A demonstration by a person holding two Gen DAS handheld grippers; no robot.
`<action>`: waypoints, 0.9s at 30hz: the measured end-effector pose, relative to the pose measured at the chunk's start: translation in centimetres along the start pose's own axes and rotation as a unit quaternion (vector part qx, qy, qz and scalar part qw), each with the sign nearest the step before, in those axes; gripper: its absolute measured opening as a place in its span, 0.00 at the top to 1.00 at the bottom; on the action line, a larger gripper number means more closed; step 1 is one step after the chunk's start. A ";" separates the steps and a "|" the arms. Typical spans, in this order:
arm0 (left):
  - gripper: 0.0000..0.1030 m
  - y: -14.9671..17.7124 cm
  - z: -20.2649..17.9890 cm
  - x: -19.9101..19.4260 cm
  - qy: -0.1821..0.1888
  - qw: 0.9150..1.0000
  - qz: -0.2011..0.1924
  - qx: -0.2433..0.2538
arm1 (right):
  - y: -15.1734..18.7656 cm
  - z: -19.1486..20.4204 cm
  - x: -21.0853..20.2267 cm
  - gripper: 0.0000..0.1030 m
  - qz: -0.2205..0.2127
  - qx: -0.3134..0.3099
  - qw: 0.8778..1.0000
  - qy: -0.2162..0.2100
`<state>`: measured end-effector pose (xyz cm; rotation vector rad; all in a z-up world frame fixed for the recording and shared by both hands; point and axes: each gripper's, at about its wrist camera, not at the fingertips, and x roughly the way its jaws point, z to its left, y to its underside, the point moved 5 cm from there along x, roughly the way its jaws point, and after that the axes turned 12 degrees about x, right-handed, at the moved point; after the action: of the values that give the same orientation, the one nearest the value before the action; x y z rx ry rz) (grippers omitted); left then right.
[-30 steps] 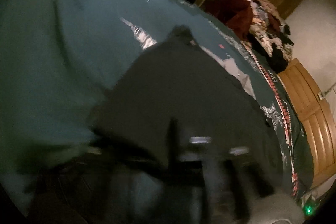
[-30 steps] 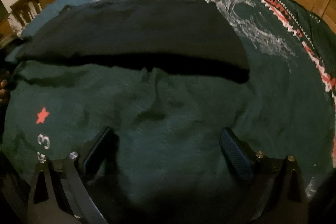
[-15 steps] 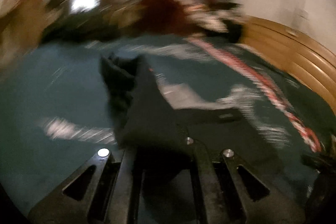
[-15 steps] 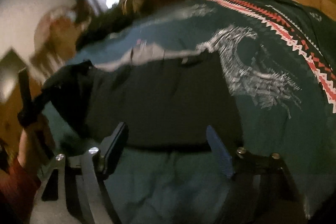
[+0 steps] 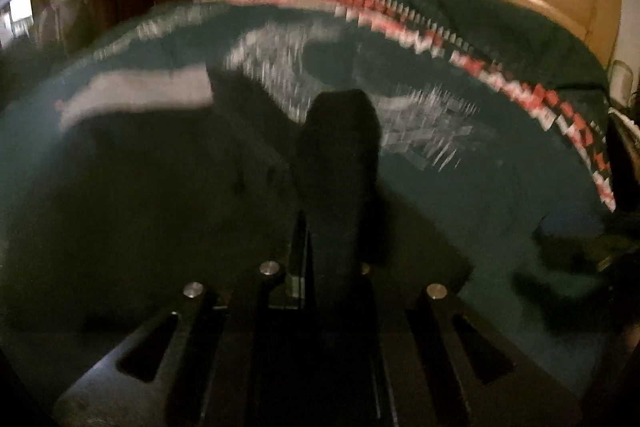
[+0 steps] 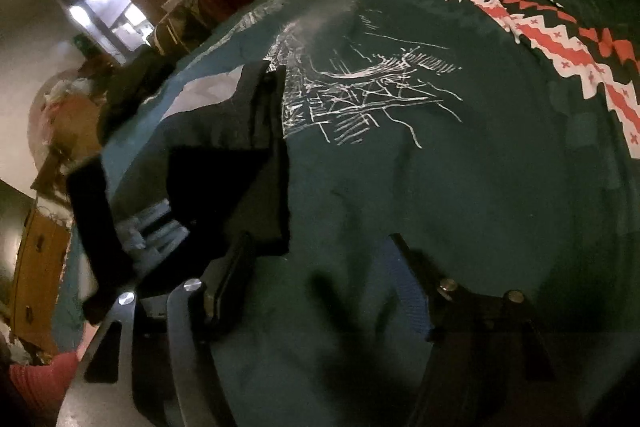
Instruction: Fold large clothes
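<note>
Left wrist: left hand-held gripper [image 5: 332, 267] clamps the dark garment's [image 5: 340, 163] bunched, blurred fold.

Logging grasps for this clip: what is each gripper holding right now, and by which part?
Left gripper is shut on a bunched fold of the dark garment; which part cannot be told. Right gripper is open, holding nothing.

- Dark garment [image 6: 224, 163]: near-black cloth, partly folded, lying on the bed at about nine o'clock of the white print.
- One bunched corner [image 5: 340, 163] is lifted, pinched upright, toward twelve o'clock.
</note>
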<state>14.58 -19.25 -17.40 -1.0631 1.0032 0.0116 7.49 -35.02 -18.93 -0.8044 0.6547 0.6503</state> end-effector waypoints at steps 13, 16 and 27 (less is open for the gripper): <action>0.78 0.4 -1.7 -0.6 0.055 0.998 0.027 -0.004 | 0.1 0.9 -0.3 0.31 0.007 0.010 0.999 -0.043; 0.69 1.5 -1.5 -8.4 0.020 0.999 -0.038 0.030 | -1.3 1.6 -0.5 0.26 0.006 0.016 0.997 -0.070; 0.63 9.6 5.6 -11.3 -0.103 0.995 0.008 0.002 | -2.8 5.2 6.0 0.25 0.100 0.018 0.991 -0.089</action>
<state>7.49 -5.16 -15.96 -1.0286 0.8244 0.1300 14.73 -30.68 -19.37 -0.6427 0.5859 0.8805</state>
